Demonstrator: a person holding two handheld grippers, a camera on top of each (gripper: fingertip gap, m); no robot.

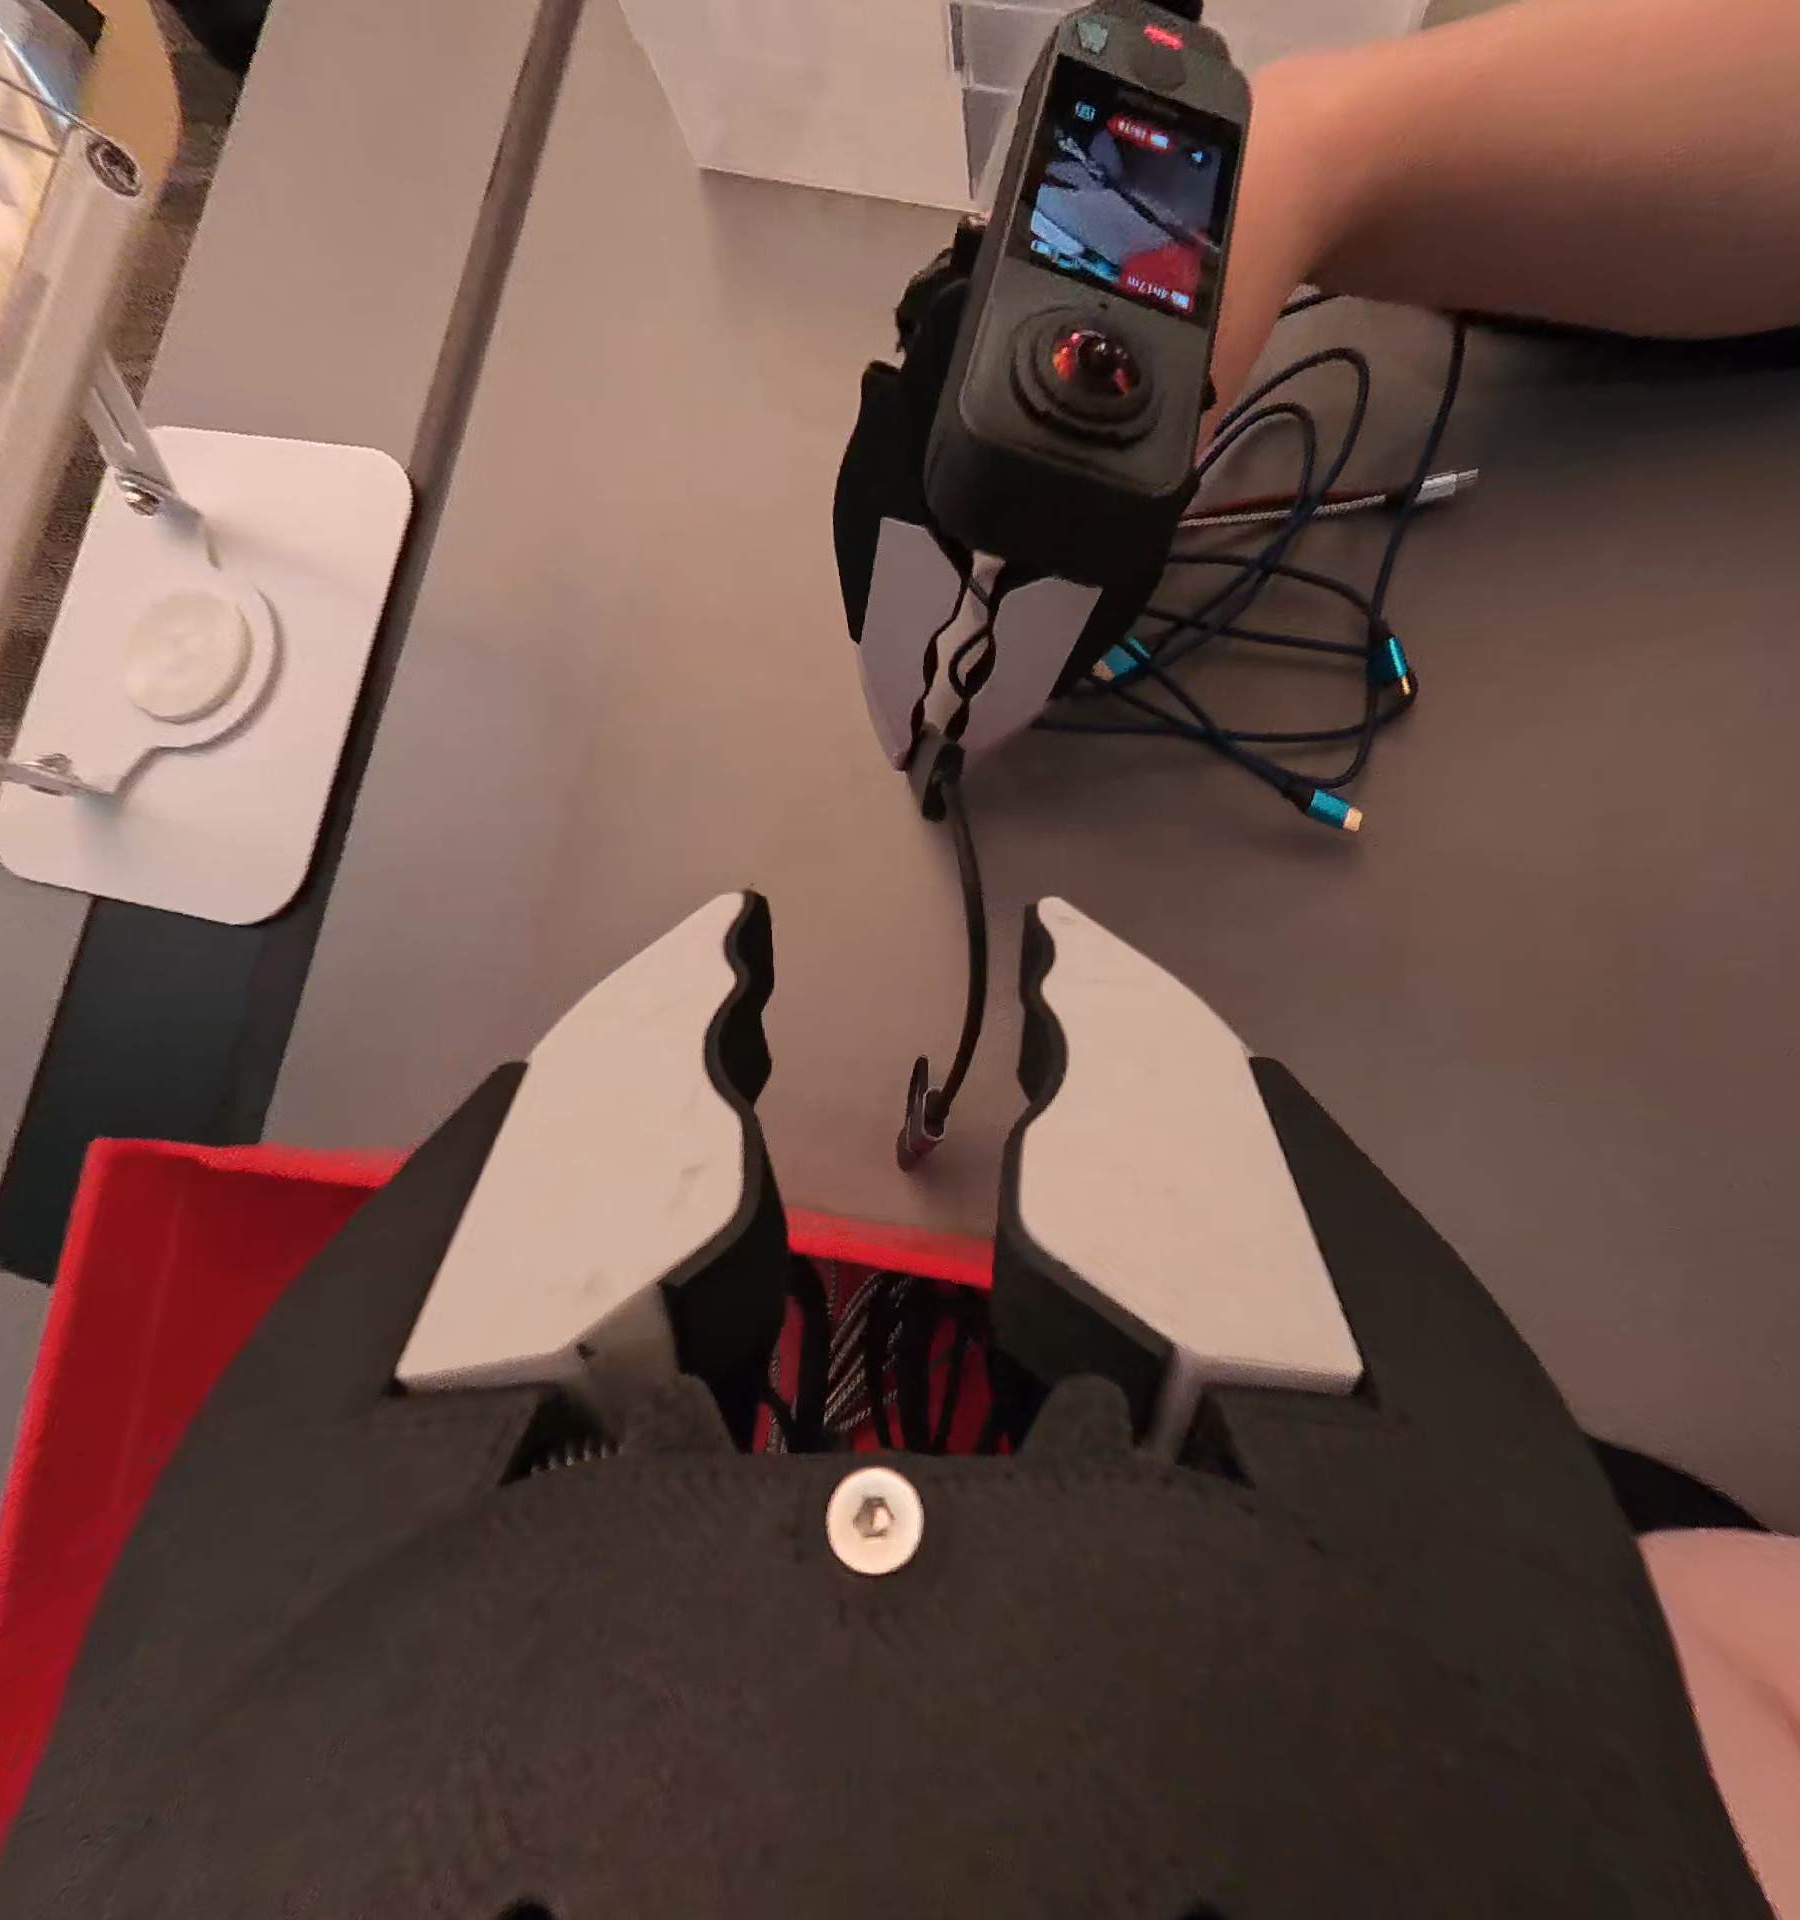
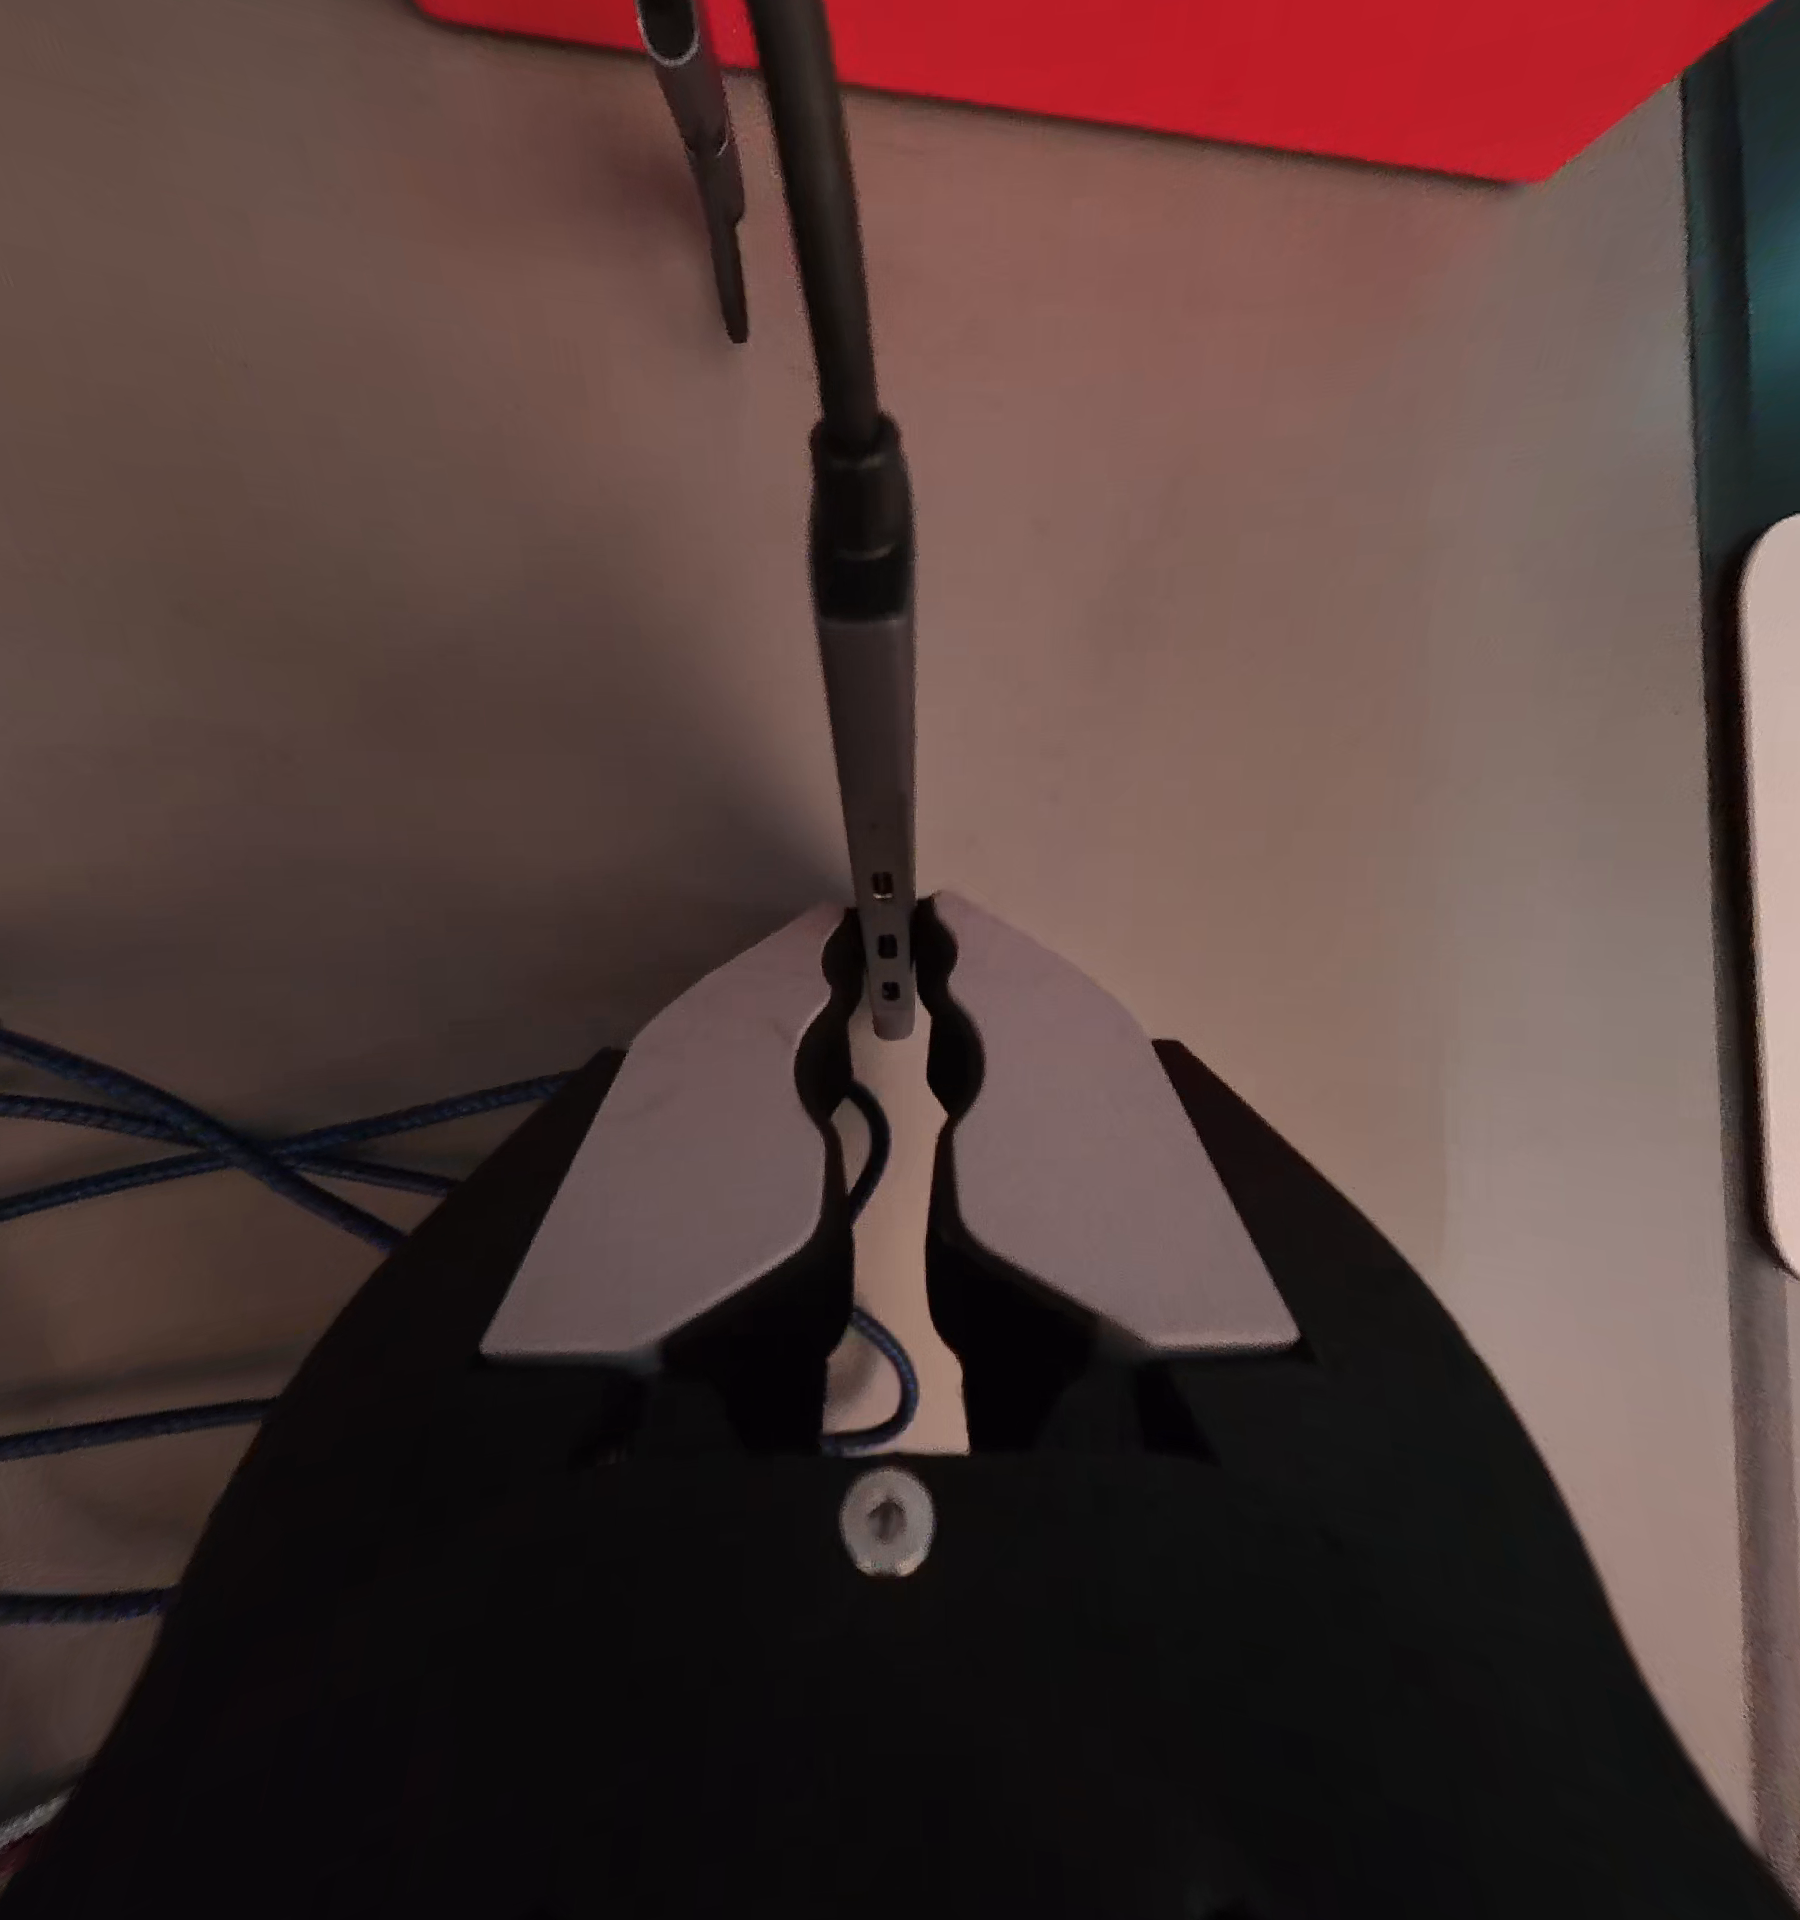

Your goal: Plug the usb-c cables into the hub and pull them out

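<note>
Hub pinched, cables waiting

The right gripper (image 2: 883,961) had its fingers clamped on the grey hub (image 2: 880,790) at its port end, its pigtail trailing ahead toward the left gripper (image 1: 896,997) — fingers wide, empty. The blue usb-c cables (image 1: 1322,644) lay tangled on the bench (image 1: 1498,1039) behind the right fingers. With so shallow a pinch — insertion force could twist the hub loose.

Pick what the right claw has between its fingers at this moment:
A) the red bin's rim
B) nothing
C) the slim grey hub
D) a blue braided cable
C: in the right wrist view the right claw is pinched on the end of the slim grey hub, ports showing between the fingertips; the blue braided cables lie loose on the table behind it.
</note>
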